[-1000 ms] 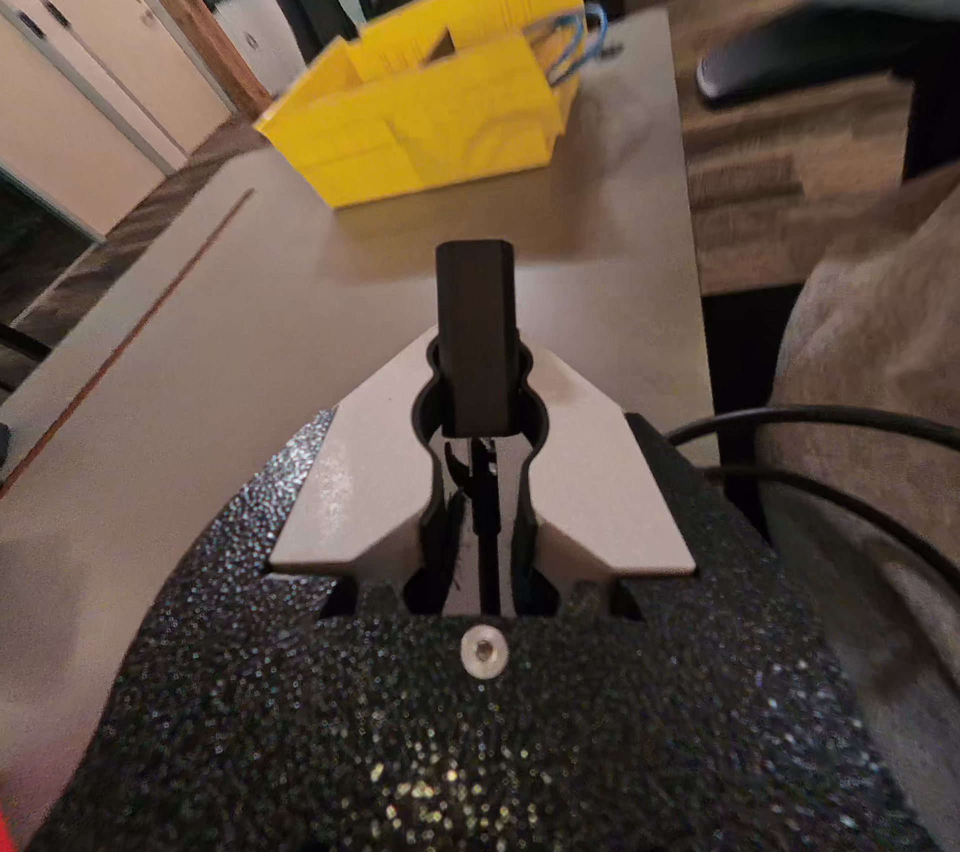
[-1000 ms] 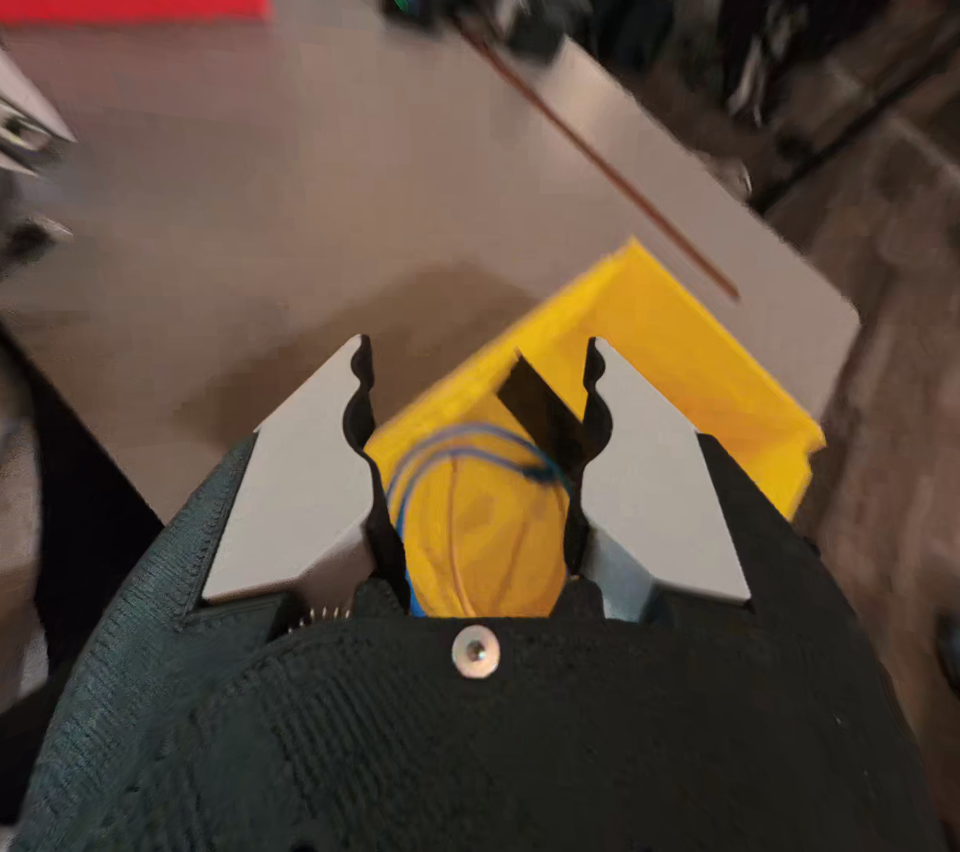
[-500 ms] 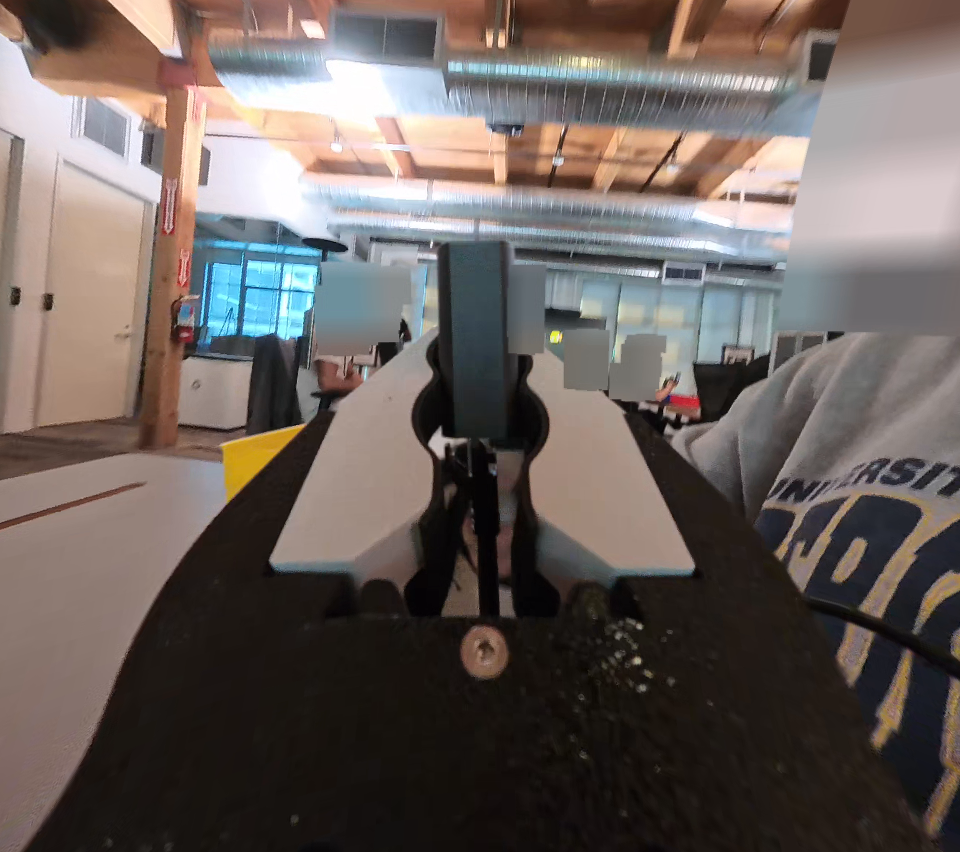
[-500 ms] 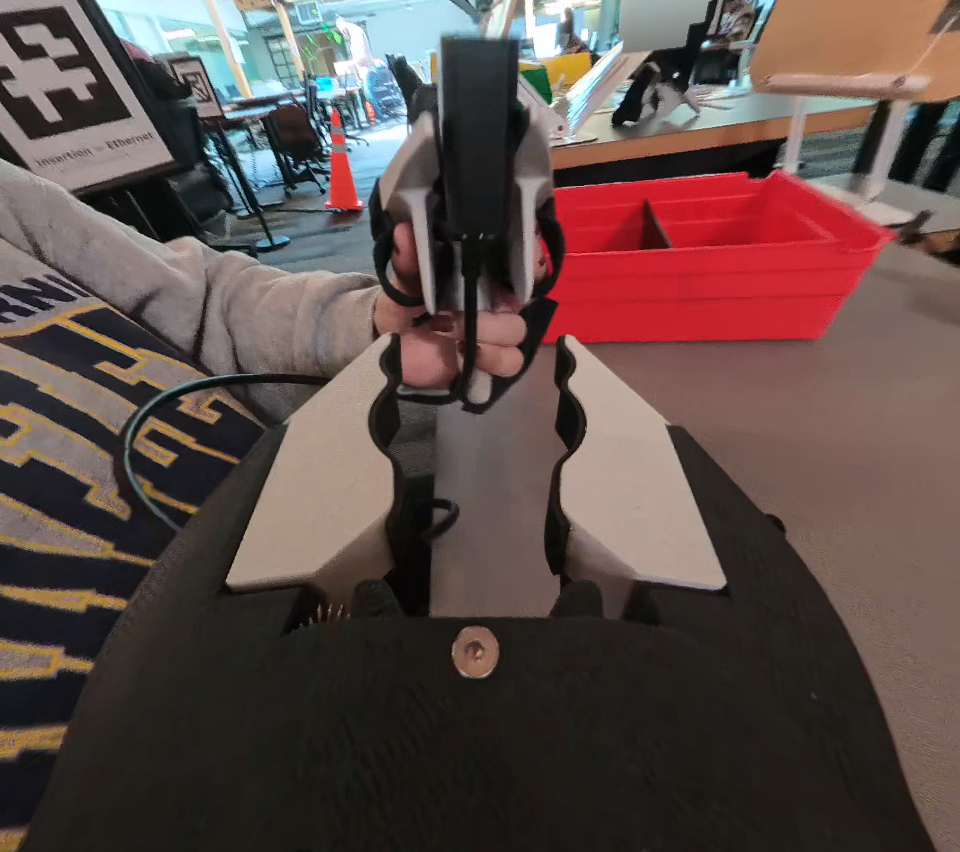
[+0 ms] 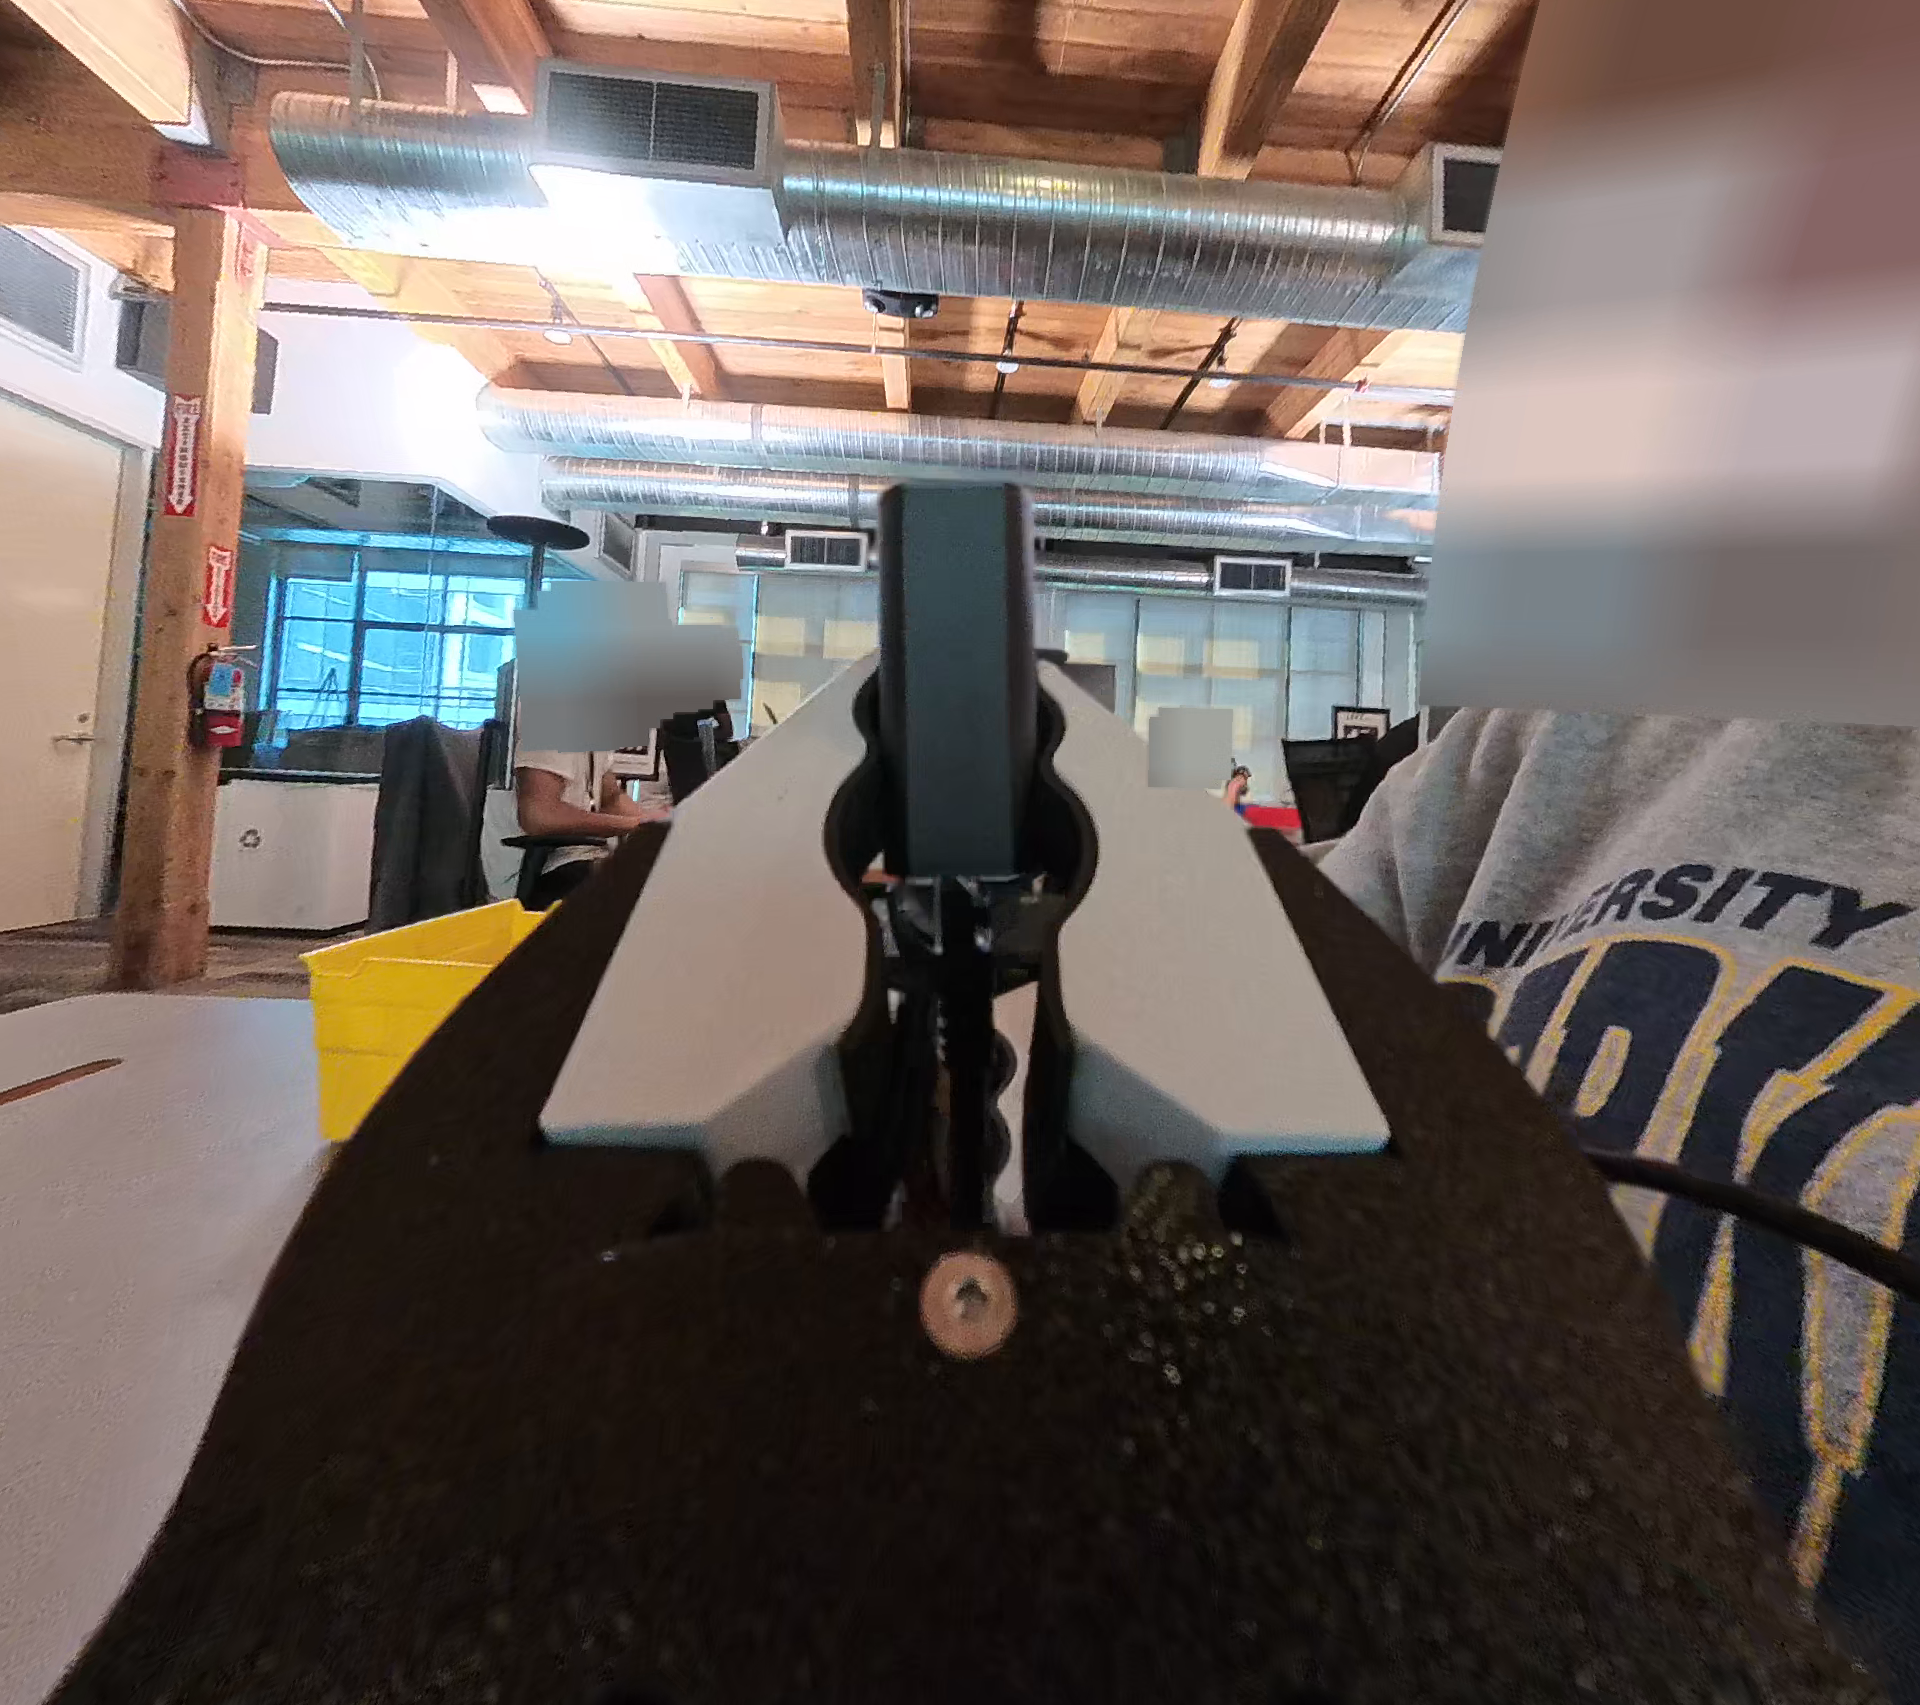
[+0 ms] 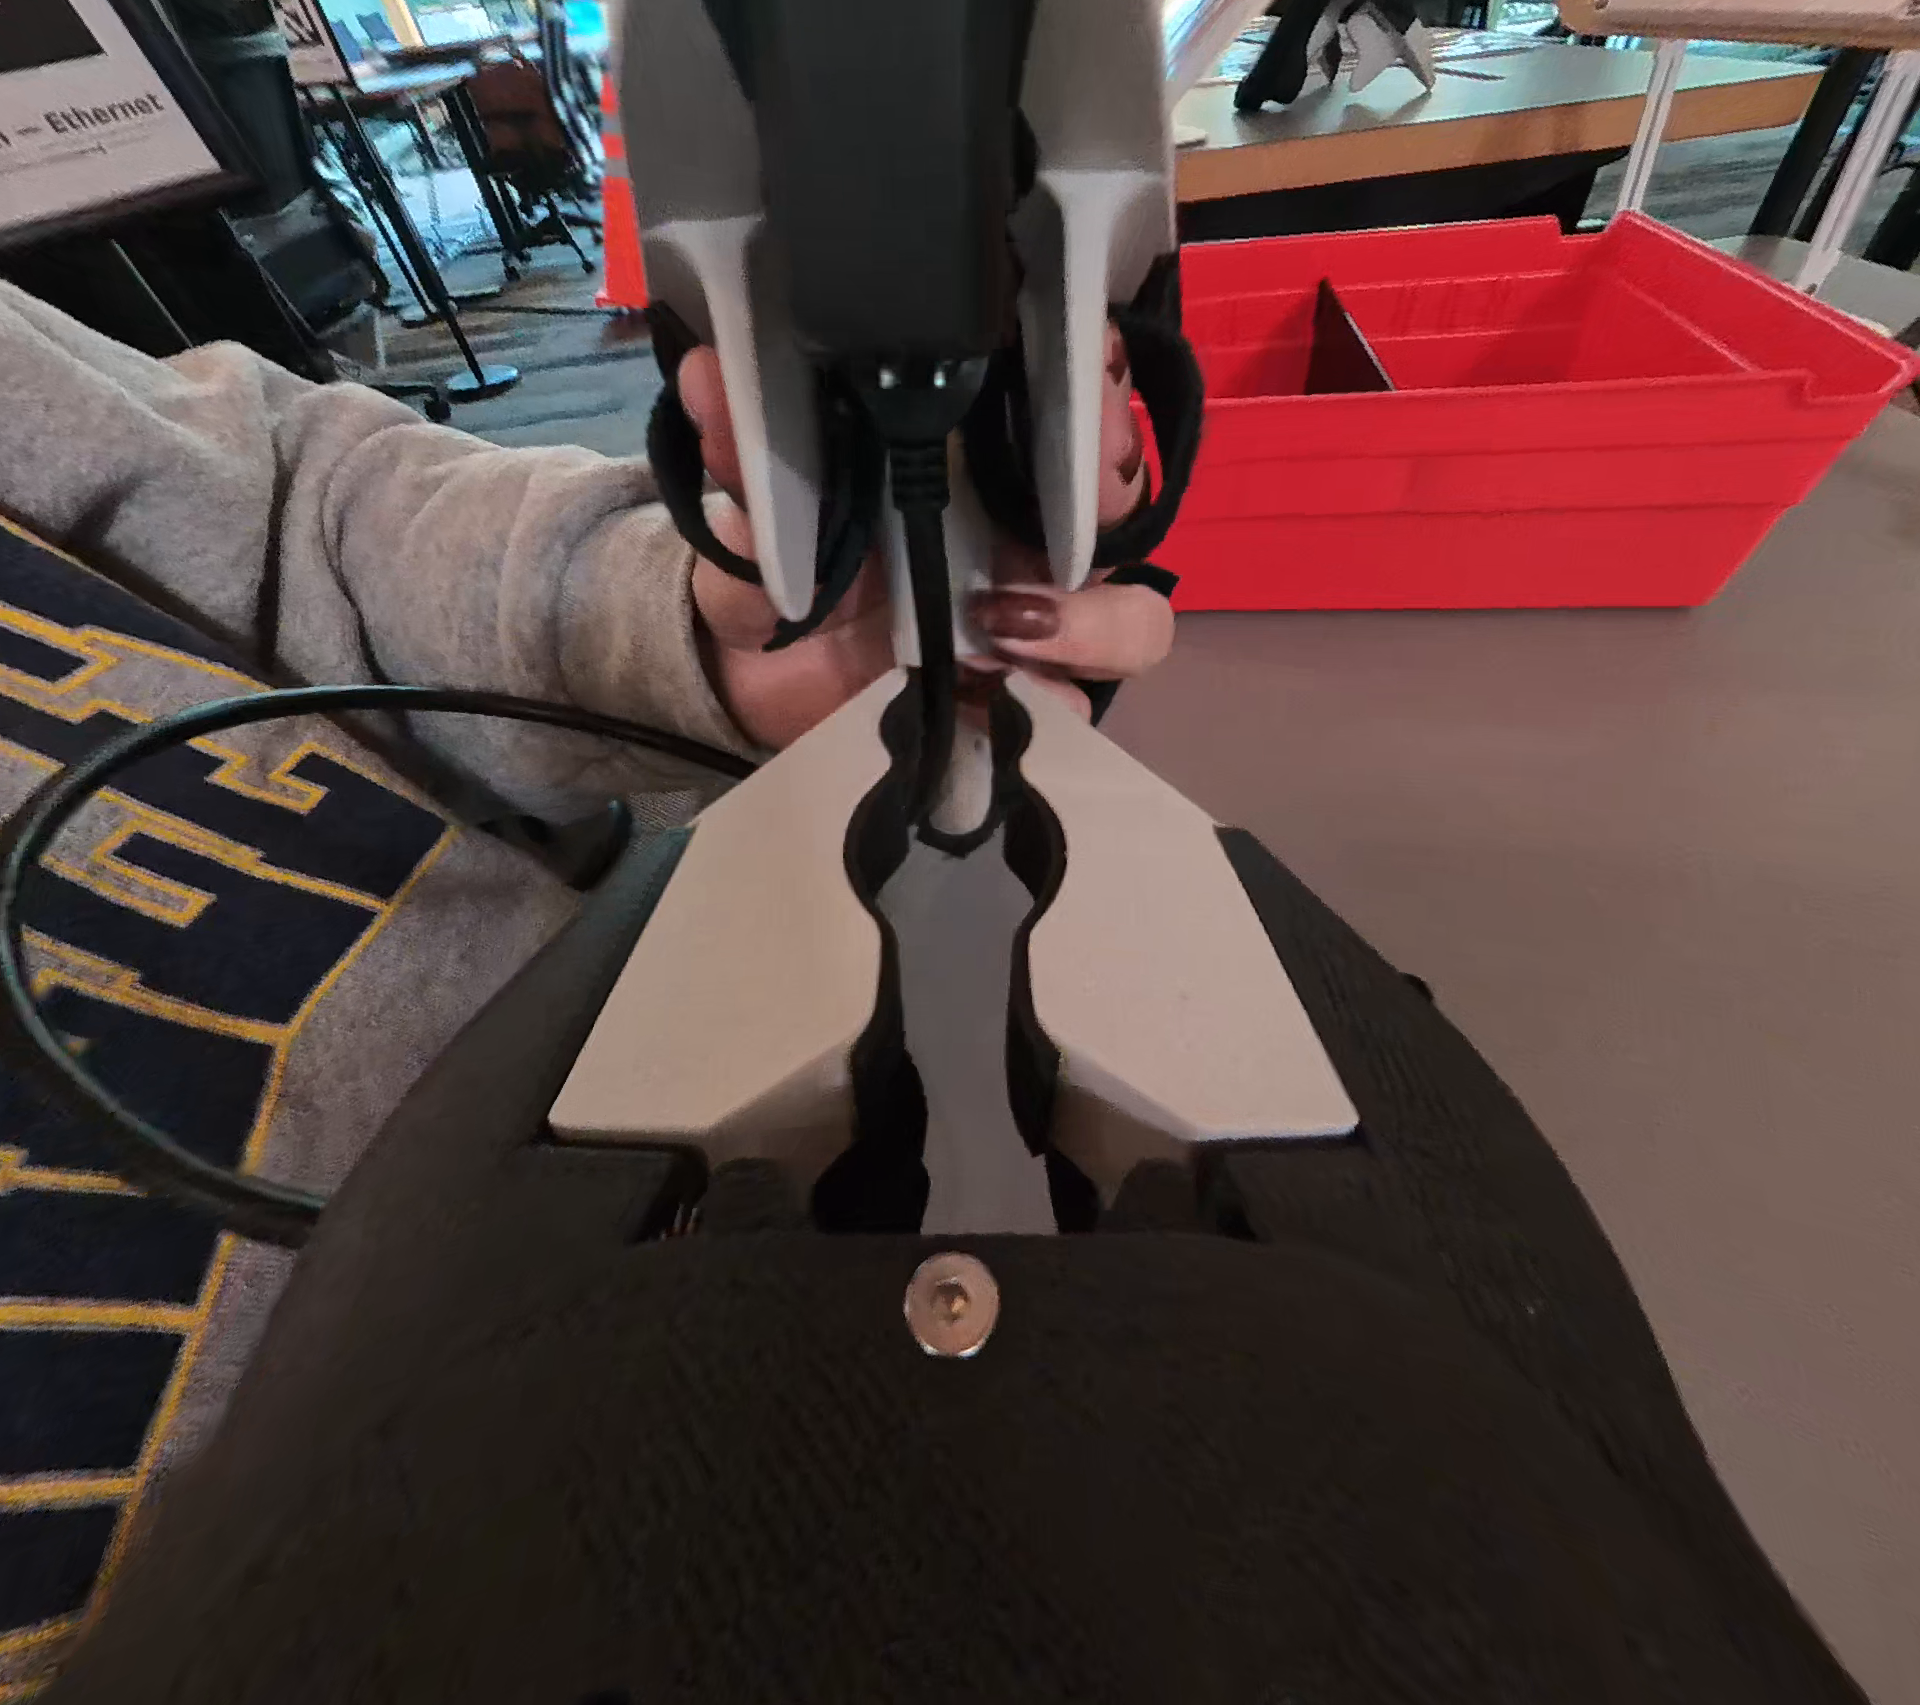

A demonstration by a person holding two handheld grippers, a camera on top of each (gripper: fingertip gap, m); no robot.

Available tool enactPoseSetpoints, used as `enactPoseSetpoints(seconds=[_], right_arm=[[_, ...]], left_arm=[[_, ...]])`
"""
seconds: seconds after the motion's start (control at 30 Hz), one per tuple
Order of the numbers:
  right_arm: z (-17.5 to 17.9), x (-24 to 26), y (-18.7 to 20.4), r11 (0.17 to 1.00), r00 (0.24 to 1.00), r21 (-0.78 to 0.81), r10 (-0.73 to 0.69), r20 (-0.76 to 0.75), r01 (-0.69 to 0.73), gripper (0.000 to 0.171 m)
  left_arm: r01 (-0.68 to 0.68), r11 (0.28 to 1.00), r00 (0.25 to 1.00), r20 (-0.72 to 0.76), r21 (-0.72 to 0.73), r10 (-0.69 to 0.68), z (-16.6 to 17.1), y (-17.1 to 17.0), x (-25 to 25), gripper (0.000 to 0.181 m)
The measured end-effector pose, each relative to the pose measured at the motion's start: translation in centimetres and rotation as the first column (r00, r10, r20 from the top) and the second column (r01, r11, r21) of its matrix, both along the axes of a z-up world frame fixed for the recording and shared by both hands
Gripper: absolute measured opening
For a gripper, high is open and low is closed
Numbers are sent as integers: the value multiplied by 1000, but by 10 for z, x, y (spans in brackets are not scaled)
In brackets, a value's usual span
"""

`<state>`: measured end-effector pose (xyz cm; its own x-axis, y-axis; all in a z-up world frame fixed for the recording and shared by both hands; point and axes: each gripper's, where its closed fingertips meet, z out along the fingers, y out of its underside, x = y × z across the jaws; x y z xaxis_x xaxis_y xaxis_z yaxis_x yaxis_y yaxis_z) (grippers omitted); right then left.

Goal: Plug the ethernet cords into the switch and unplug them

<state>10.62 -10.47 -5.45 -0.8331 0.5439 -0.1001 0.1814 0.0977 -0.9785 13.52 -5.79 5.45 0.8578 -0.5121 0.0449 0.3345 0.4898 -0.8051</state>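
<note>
Black switch (image 5: 956,679) clamped upright in left gripper (image 5: 958,798), raised above grey bench (image 5: 125,1167). Black cord (image 6: 928,606) hangs from switch's lower end. Right gripper (image 6: 954,756) jaws nearly together around that cord just below switch; grip contact unclear. Yellow bin (image 5: 400,995) on bench at left, red bin (image 6: 1475,450) beyond. No loose ethernet cords visible.

Left tool (image 6: 894,201) before right tool (image 6: 954,782); bin (image 6: 1455,450) on table (image 6: 1558,824) behind.
</note>
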Motion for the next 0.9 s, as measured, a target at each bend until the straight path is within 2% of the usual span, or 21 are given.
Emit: enactPoseSetpoints(seconds=[0.03, 0.23, 0.33, 0.4, 0.5, 0.63, 0.77, 0.83, 0.9], right_arm=[[-1, 1, 0, 1000, 1000, 24, 6, -17, -5, 3], [-6, -6, 9, 995, 999, 95, -38, -38, 41, 3], [3, -13, 30, 985, 991, 130, -104, -85, 114, 3], [12, -18, 48, 974, 981, 144, -156, -117, 172, 3], [13, -28, 74, 932, 951, 240, -221, -218, 272, 4], [0, -34, 92, 814, 889, 435, -199, -412, 384, 3], [-4, -36, 115, 551, 767, 622, -55, -639, 557, 2], [-10, -36, 122, 492, 758, 652, -24, -652, 577, 2], [-13, -36, 127, 490, 764, 653, -42, -644, 577, 2]], left_arm=[[-21, 1000, 1000, -10, -6, 21, -1, 1, -2, 20], [-102, 993, 993, -73, -52, 98, -9, 7, -9, 20], [-162, 984, 984, -90, -78, 155, -12, 3, -26, 20], [-235, 961, 961, -183, -149, 207, -28, 6, -36, 20], [-372, 890, 872, -427, -264, 238, -65, 19, -43, 21], [-555, 788, 677, -695, -267, 241, -102, 29, -52, 20], [-703, 677, 483, -844, -215, 234, -133, 31, -66, 9], [-724, 661, 441, -870, -199, 222, -140, 34, -65, 23], [-729, 657, 446, -860, -190, 247, -137, 38, -63, 47]])
